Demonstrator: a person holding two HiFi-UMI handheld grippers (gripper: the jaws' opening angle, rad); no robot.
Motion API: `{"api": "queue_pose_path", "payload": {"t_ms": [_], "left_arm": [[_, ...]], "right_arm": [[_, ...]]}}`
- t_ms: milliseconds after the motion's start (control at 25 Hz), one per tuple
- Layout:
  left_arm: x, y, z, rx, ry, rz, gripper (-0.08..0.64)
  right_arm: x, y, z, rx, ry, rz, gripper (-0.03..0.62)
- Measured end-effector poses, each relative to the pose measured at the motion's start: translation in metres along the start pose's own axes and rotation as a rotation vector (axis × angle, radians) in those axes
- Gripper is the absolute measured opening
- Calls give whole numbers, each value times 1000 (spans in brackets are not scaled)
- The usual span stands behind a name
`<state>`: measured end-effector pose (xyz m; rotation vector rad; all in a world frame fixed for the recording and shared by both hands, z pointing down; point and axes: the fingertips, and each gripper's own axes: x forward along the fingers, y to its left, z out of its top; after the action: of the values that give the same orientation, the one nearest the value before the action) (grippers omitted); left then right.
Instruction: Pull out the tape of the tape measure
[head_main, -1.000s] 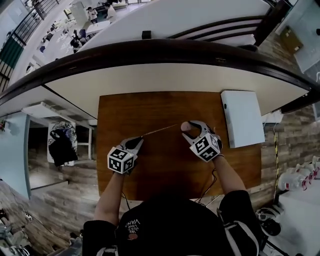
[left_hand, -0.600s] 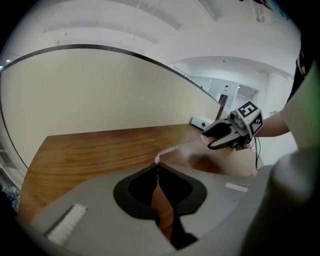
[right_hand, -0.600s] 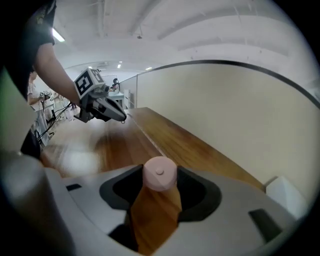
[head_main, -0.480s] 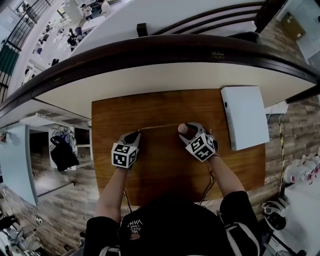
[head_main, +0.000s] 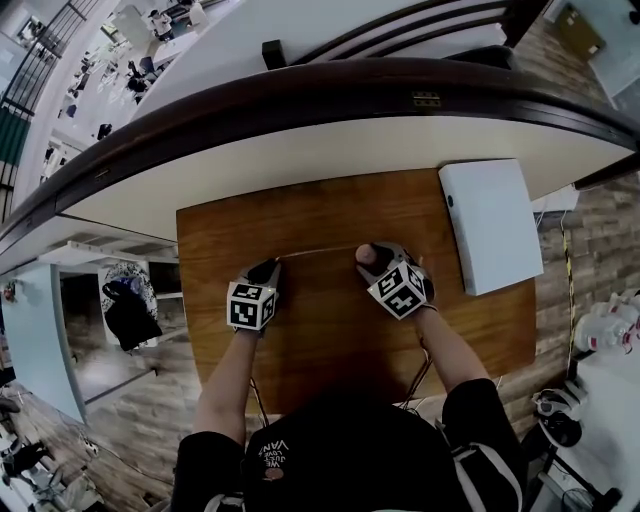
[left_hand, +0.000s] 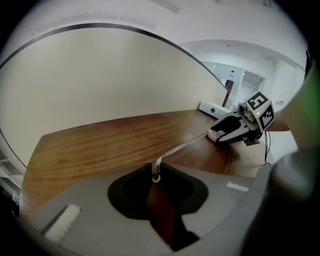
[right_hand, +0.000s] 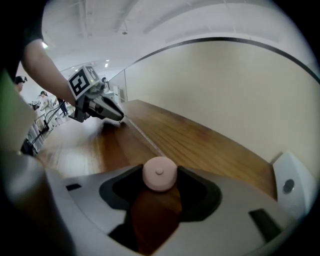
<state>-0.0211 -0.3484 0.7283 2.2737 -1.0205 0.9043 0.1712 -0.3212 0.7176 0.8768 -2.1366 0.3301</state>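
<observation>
Both grippers sat low over the wooden table (head_main: 300, 215), well apart. The right gripper (head_main: 374, 258) was clamped on the round pink tape measure (right_hand: 159, 173), with the case between its jaws. The tape (head_main: 315, 251) ran thin from the case leftward to the left gripper (head_main: 271, 268). Those jaws had just been easing open and were nearly together, with the tape end pinched at their tips. A flat white box (head_main: 492, 225) lay at the table's far right corner, near the right gripper, not touching. A pale curved wall (head_main: 300, 150) stood just behind the far edge. Cables (head_main: 420, 368) trailed off the near edge by the right forearm.
</observation>
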Motion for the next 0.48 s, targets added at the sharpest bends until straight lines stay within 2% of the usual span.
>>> {"api": "queue_pose_path", "payload": {"t_ms": [120, 280, 480], "left_arm": [[-1, 1, 0, -10, 1, 8, 99], [-6, 4, 0, -18, -15, 19, 104], [-19, 6, 1, -37, -44, 28, 121]], "right_arm": [[-2, -2, -2, 37, 6, -14, 215], [-7, -6, -5, 77, 20, -59, 216], [-25, -12, -3, 203, -28, -128, 216]]}}
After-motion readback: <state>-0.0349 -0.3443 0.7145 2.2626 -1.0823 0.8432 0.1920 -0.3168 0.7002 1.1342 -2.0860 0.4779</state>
